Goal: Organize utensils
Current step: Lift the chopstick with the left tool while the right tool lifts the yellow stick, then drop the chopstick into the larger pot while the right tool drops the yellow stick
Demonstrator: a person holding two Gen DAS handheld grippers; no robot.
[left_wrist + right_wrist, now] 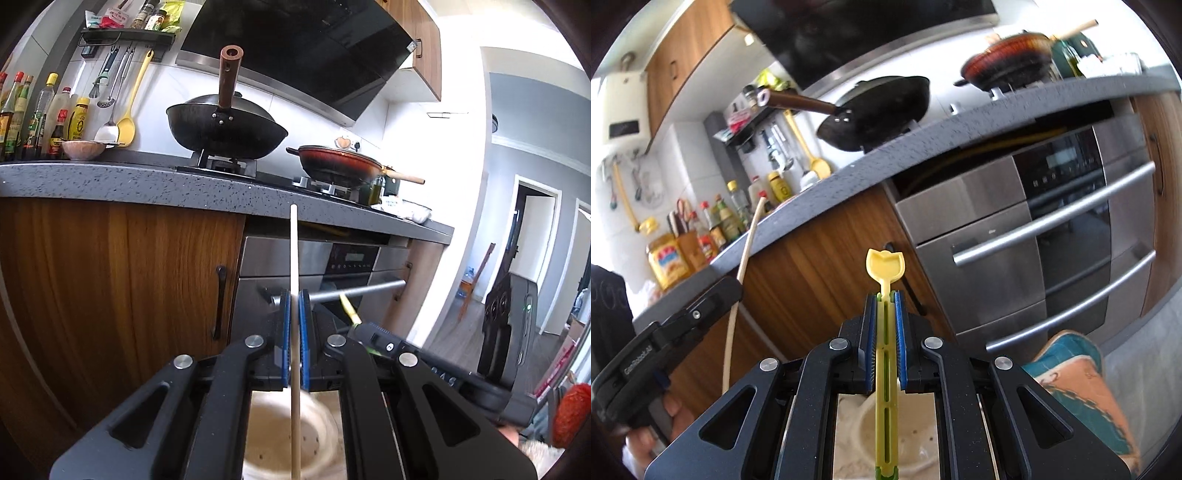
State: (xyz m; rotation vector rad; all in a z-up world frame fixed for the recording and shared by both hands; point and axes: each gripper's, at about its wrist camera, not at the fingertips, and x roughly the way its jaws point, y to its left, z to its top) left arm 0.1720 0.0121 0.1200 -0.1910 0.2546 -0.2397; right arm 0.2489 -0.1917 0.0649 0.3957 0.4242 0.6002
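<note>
My left gripper (pixel 294 295) is shut on a pale wooden chopstick (pixel 294 251) that stands upright between its blue pads; its lower end hangs over a cream perforated utensil holder (pixel 273 435) below. My right gripper (pixel 885 295) is shut on a yellow-green plastic utensil (pixel 885 266) with a tulip-shaped handle end pointing up, its lower part above the same cream holder (pixel 912 439). The right gripper (pixel 384 343) shows to the right in the left wrist view. The left gripper's body (pixel 665 347) and the chopstick (pixel 746 251) show at the left in the right wrist view.
A grey stone countertop (pixel 147 181) carries a black wok (pixel 225 129), a red pan (pixel 340 162) and sauce bottles (pixel 44 118). Hanging utensils (pixel 125 96) are on the wall. A steel oven (pixel 1052 236) with bar handles sits below, beside wooden cabinet doors (pixel 110 280).
</note>
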